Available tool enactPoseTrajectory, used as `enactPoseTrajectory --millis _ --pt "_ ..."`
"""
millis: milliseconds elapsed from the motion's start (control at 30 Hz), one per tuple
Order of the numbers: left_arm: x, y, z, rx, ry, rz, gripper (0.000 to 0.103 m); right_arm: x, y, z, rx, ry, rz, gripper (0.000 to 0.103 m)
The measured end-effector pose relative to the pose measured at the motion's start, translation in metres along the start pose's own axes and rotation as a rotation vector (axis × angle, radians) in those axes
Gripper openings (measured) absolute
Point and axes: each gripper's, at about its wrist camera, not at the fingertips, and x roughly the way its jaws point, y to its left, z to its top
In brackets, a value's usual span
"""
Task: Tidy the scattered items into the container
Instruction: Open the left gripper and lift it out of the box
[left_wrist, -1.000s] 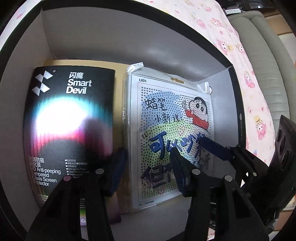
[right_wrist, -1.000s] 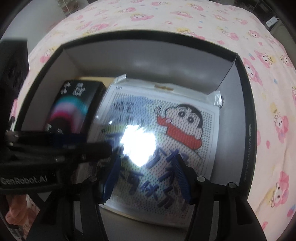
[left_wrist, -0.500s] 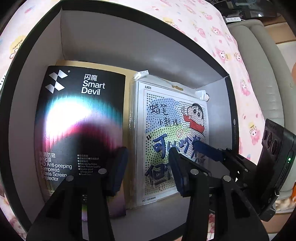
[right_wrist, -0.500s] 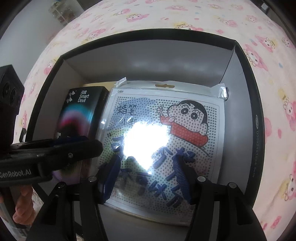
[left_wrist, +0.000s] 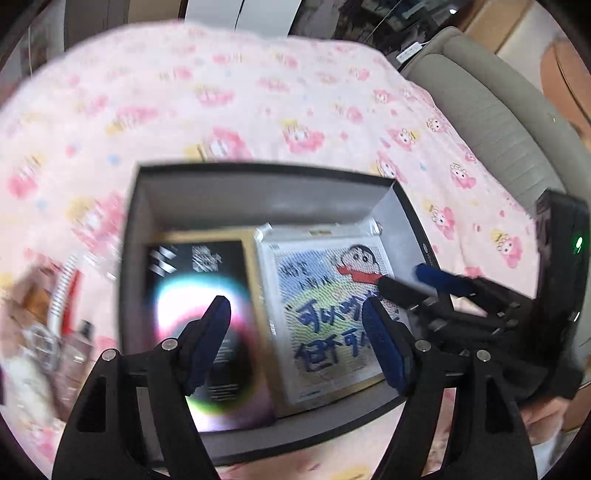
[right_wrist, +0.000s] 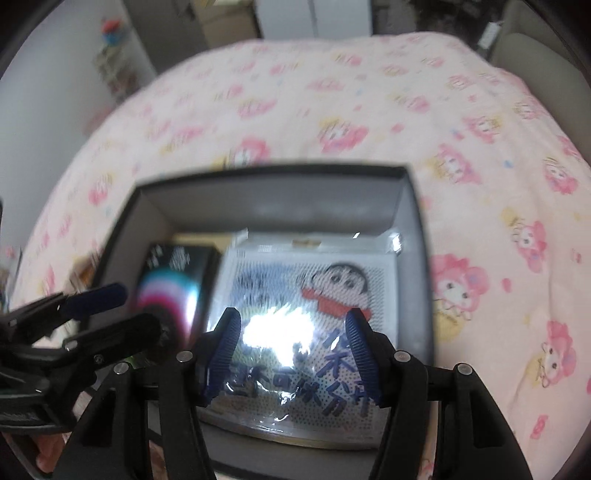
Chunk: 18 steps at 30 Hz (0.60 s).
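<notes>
A black open box (left_wrist: 266, 192) (right_wrist: 280, 206) sits on a pink patterned bedspread. Inside lie a black screen-protector package (left_wrist: 199, 295) (right_wrist: 173, 280) on the left and a cartoon bead-art packet (left_wrist: 325, 291) (right_wrist: 314, 302) on the right, over a yellowish flat item (left_wrist: 255, 266). My left gripper (left_wrist: 297, 332) is open and empty, raised above the box's near side. My right gripper (right_wrist: 291, 343) is open and empty, above the cartoon packet. Each gripper shows in the other's view.
Several small items lie blurred on the bedspread left of the box (left_wrist: 55, 314), among them a spiral-bound thing and a small bottle. A grey padded headboard (left_wrist: 498, 122) runs along the right. The bedspread (right_wrist: 332, 110) stretches beyond the box.
Both grippers have pulled up and back out of the box and opened wider. The whole box and the surrounding bedspread are now in view. Items in the box have not moved.
</notes>
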Motion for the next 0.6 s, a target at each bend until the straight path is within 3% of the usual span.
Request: enactPoseTrajectory --millis 167,367,600 --pt "-0.019 0.003 -0.012 0.061 -0.057 0.022 0.075 -0.005 -0.009 0.023 0.095 -0.113 -0.01 0.057" --pt "-0.05 0.0 -0.022 0.084 -0.11 0.005 0.075 -0.042 0.019 0.004 0.09 -0.196 0.003 0.065" --pt "-0.098 0.008 -0.042 0.097 -0.168 -0.009 0.076 -0.071 0.054 -0.018 0.05 -0.236 0.014 0.067"
